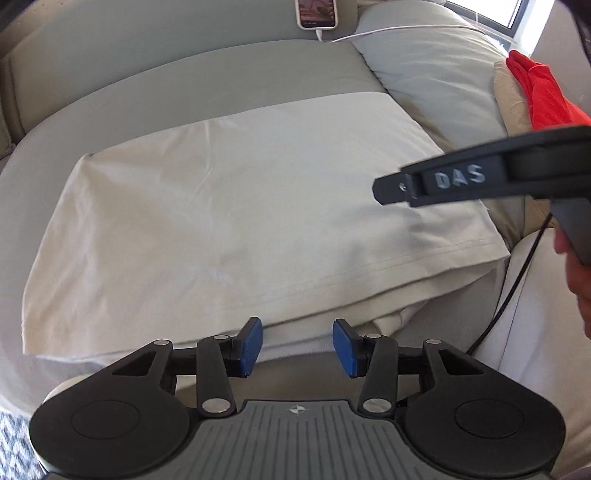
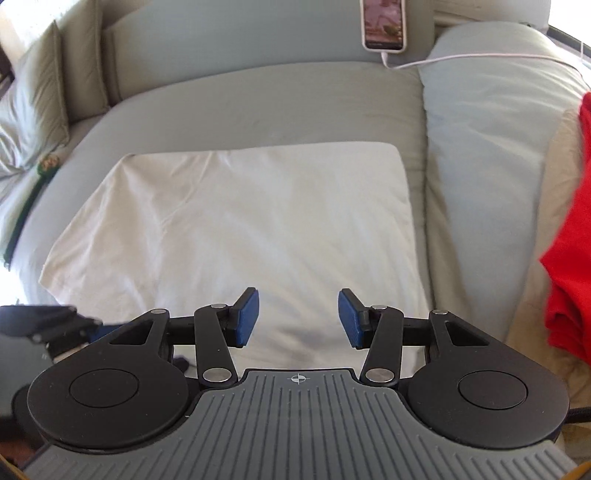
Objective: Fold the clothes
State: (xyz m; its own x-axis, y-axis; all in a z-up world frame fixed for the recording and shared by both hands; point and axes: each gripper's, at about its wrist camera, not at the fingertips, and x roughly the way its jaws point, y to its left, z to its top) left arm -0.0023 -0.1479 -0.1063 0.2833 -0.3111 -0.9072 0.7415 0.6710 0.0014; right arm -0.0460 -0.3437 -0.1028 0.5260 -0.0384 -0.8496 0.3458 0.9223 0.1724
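Folded cream shirt [image 2: 236,221] lay flat on the grey-green sofa seat [image 2: 258,107], squared into a rectangle, with a stitched hem along its right edge in the left wrist view and further layers showing beneath its near edge. At the far left of the right wrist view I saw a pale green cushion [image 2: 33,103] propped in the sofa's corner and a dark strap with a small round badge [image 2: 48,164] just beside it. My left gripper [image 1: 297,347] hung over the shirt's near edge, its blue pads [image 1: 251,347] spread apart with nothing between them, and I could not tell whether they touched the cloth. My right gripper [image 2: 298,318] hovered above the shirt's near part, its pads likewise parted and empty. Behind, a phone [image 2: 384,26] leaned against the backrest with a white cable [image 2: 480,57] trailing right over a second cushion [image 2: 491,147]. At the far right, red garments [image 2: 569,258] were piled, well apart from the shirt.
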